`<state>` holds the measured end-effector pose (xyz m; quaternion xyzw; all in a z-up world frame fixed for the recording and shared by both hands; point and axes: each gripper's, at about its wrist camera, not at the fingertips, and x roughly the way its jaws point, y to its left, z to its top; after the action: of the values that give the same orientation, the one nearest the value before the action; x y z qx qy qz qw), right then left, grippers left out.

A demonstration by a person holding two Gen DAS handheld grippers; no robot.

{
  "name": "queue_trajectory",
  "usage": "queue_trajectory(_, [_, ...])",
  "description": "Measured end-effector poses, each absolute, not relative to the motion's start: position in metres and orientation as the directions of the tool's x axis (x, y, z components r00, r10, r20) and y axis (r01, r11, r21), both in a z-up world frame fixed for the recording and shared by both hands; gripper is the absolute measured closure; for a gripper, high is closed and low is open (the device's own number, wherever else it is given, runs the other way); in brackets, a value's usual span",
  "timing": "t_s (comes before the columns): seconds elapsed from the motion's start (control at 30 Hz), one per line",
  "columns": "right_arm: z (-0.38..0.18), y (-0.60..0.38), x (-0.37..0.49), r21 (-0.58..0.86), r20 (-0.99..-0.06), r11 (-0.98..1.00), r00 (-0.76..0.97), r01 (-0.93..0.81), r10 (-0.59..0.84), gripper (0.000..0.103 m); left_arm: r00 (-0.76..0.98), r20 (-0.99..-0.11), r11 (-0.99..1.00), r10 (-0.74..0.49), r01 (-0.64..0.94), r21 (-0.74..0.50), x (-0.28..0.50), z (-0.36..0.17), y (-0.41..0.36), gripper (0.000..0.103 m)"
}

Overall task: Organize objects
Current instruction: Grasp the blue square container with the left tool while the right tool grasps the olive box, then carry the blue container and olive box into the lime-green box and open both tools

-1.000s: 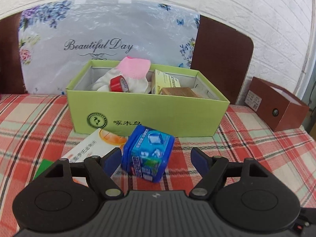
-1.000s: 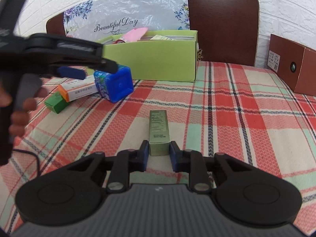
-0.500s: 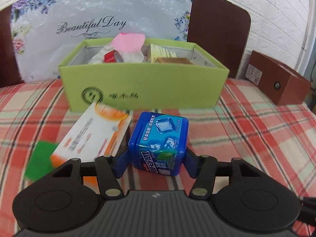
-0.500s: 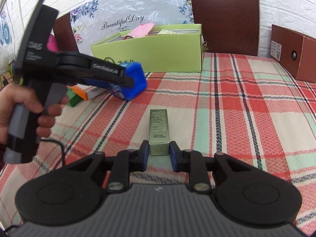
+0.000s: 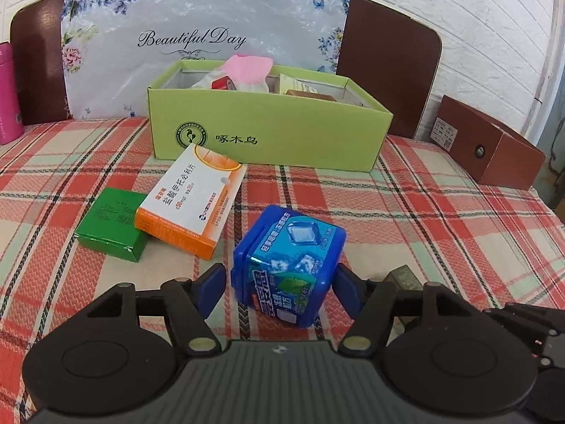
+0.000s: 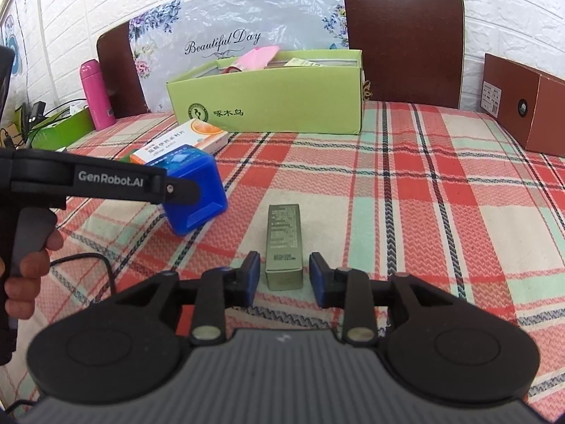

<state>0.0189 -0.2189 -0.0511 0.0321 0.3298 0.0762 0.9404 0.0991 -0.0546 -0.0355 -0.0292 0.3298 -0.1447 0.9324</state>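
Note:
A blue gum box [image 5: 287,265] sits tilted on the plaid tablecloth between the fingers of my left gripper [image 5: 279,277]. The jaws are opening, and a gap shows at the left pad. The same blue gum box [image 6: 192,190] appears in the right wrist view behind the left gripper's finger [image 6: 176,189]. A slim olive carton [image 6: 284,243] lies flat between the fingers of my right gripper [image 6: 285,263], whose jaws are opening with a gap on both sides. The green shoebox [image 5: 268,134] stands at the back holding a pink cloth and small packs.
An orange-and-white medicine box [image 5: 190,201] leans on a small green box [image 5: 109,226], left of the gum box. A brown box [image 5: 491,148] stands at the right edge and a pink bottle [image 6: 97,95] at the far left. A person's hand [image 6: 28,272] holds the left gripper's handle.
My left gripper closed on the blue gum box, drew it back from the shoebox toward the near side, then loosened. My right gripper's pads came off the olive carton.

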Motion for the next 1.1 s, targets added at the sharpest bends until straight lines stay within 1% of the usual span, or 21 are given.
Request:
queue_trajectory(0.27, [-0.052, -0.215, 0.025, 0.101, -0.615, 0.986, 0.771, -0.131, 0.165, 0.073, 0.730, -0.609, 0.950, -0.310, 0.257, -0.176, 0.104, -0.038, -0.054, 0.034])
queue_trajectory(0.37, [-0.054, -0.212, 0.028, 0.091, -0.621, 0.986, 0.766, -0.136, 0.163, 0.073, 0.733, -0.609, 0.952, -0.303, 0.262, -0.158, 0.103, -0.038, -0.055, 0.040])
queue_trajectory(0.4, [-0.054, -0.211, 0.028, 0.092, -0.624, 0.986, 0.764, -0.138, 0.165, 0.074, 0.733, -0.609, 0.952, -0.303, 0.261, -0.159, 0.103, -0.038, -0.055, 0.040])
queue_trajectory(0.43, [-0.055, -0.212, 0.028, 0.095, -0.625, 0.986, 0.762, -0.139, 0.167, 0.079, 0.733, -0.609, 0.952, -0.303, 0.256, -0.165, 0.102, -0.038, -0.054, 0.041])
queue_trajectory(0.47, [-0.054, -0.212, 0.028, 0.099, -0.626, 0.985, 0.761, -0.141, 0.172, 0.080, 0.734, -0.608, 0.953, -0.303, 0.251, -0.172, 0.102, -0.038, -0.052, 0.043])
queue_trajectory(0.63, [-0.049, -0.211, 0.027, 0.096, -0.616, 0.983, 0.767, -0.154, 0.180, 0.081, 0.743, -0.586, 0.946, -0.324, 0.251, -0.205, 0.098, -0.028, -0.048, 0.043])
queue_trajectory(0.8, [-0.031, -0.209, 0.030, 0.084, -0.572, 0.982, 0.799, -0.170, 0.187, 0.081, 0.772, -0.527, 0.935, -0.354, 0.281, -0.218, 0.093, -0.004, -0.048, 0.043])
queue_trajectory(0.93, [-0.011, -0.210, 0.037, 0.062, -0.519, 0.982, 0.835, -0.179, 0.185, 0.081, 0.797, -0.476, 0.927, -0.372, 0.298, -0.226, 0.095, 0.016, -0.046, 0.043])
queue_trajectory(1.1, [0.014, -0.211, 0.052, 0.028, -0.457, 0.982, 0.871, -0.187, 0.179, 0.081, 0.818, -0.436, 0.925, -0.376, 0.301, -0.232, 0.106, 0.035, -0.045, 0.043])
